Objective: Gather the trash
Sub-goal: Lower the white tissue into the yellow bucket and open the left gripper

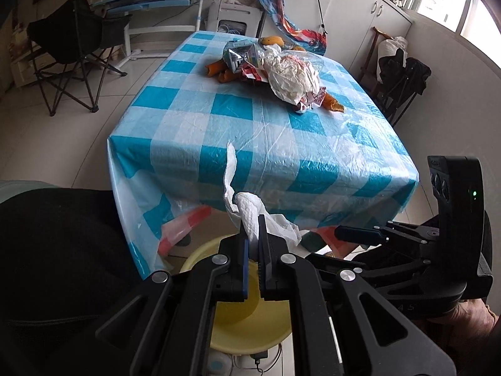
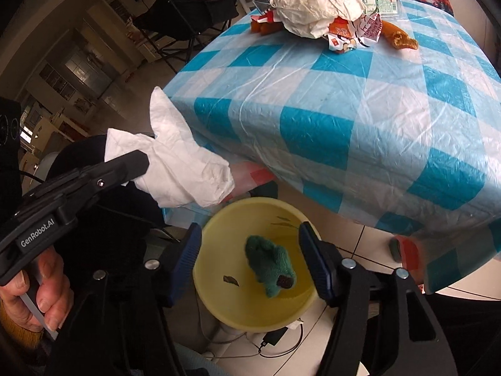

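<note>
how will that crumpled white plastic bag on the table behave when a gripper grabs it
The crumpled white bag looks thin and wrinkled, so it will probably squash and flop rather than hold shape. It seems light for its bulk. It rests on wrappers, so lifting it may drag those along.

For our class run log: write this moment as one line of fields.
left claw: shut on white tissue | right claw: open, empty, above yellow bin | bin: green fuzzy item | table: trash pile left

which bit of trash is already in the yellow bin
The green fuzzy piece, lying on the bottom of the yellow bin. The white tissue is still pinched in the left gripper, and the other trash sits piled on the table.
</note>
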`<act>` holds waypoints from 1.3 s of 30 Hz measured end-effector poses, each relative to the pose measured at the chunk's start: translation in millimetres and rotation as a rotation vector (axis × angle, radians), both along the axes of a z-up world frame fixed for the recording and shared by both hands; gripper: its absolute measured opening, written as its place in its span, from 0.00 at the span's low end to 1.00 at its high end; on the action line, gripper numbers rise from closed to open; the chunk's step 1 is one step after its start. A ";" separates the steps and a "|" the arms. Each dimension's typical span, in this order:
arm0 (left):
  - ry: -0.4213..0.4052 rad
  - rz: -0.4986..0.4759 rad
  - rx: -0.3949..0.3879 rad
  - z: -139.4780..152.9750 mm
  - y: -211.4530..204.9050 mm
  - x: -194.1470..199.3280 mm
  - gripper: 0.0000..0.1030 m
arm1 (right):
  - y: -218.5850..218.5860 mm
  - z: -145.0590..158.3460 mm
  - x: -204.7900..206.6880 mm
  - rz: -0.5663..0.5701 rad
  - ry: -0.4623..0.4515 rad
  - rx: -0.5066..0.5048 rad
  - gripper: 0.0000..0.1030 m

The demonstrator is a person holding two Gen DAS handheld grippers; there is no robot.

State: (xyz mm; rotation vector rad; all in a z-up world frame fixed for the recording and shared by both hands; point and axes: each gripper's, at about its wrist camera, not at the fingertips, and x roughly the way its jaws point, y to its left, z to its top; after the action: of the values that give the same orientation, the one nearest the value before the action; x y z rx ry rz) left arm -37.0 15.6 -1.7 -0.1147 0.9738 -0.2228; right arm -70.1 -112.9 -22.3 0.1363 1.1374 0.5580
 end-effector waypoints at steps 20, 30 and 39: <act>0.170 -0.100 0.107 -3.5 -23.9 -35.2 0.50 | -90.9 63.0 4.2 -0.345 -0.178 0.294 0.78; 0.131 -0.094 0.076 9.2 -19.8 -36.1 0.55 | -79.1 62.5 13.7 -0.326 -0.161 0.288 0.79; 0.124 -0.061 0.000 7.0 -5.1 -26.3 0.60 | -77.7 47.9 12.3 -0.334 -0.127 0.233 0.79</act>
State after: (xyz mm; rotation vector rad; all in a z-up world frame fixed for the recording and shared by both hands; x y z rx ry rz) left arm -63.2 10.5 5.3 -0.0994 1.1015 -0.2745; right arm -57.8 -190.7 25.5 0.4768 0.8988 0.3925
